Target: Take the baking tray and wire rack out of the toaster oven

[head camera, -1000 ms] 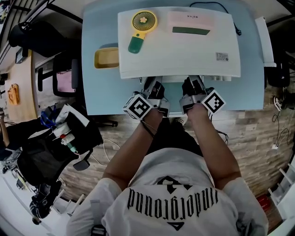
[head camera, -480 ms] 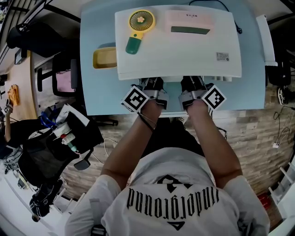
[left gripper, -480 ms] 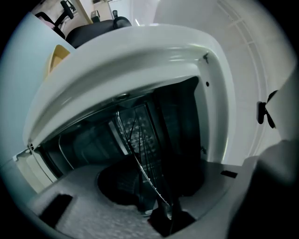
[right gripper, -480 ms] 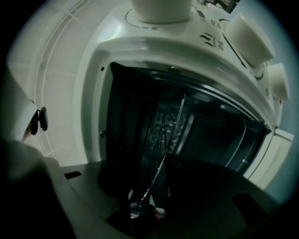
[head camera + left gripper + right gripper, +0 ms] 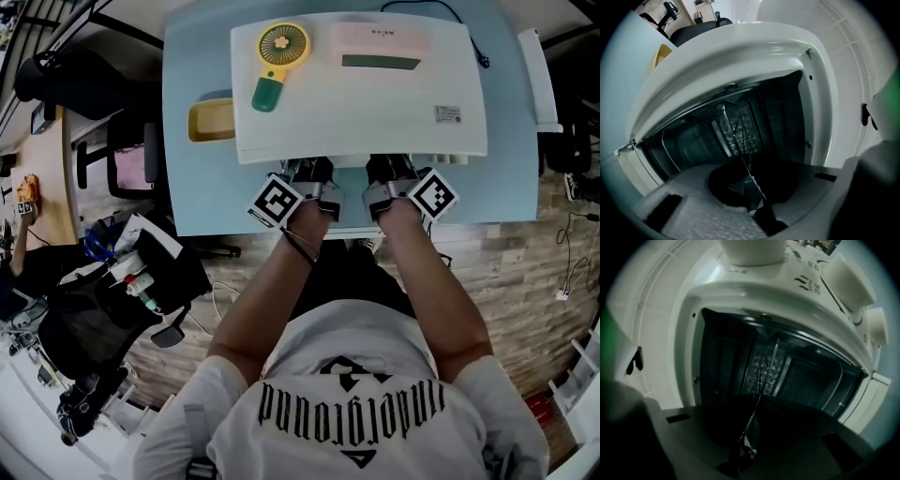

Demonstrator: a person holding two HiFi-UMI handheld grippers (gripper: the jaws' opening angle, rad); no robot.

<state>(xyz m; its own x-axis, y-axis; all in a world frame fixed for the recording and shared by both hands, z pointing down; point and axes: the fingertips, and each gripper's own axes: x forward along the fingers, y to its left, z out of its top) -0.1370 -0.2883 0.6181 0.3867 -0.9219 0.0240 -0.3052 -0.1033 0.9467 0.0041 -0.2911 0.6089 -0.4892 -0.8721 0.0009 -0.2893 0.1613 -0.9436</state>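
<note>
The oven (image 5: 361, 108) sits on the counter (image 5: 199, 192), its mouth toward the person. On its top a fan (image 5: 274, 61) lies at the left and a box (image 5: 380, 39) at the rear. A dish (image 5: 211, 119) sits on the counter just left of the oven. The left claw (image 5: 311, 172) and the right claw (image 5: 389, 171) reach side by side into the mouth. Their jaws have just been closing and nip the front edge of the rack (image 5: 740, 136) inside. A chair (image 5: 127, 161) stands left of the counter.
</note>
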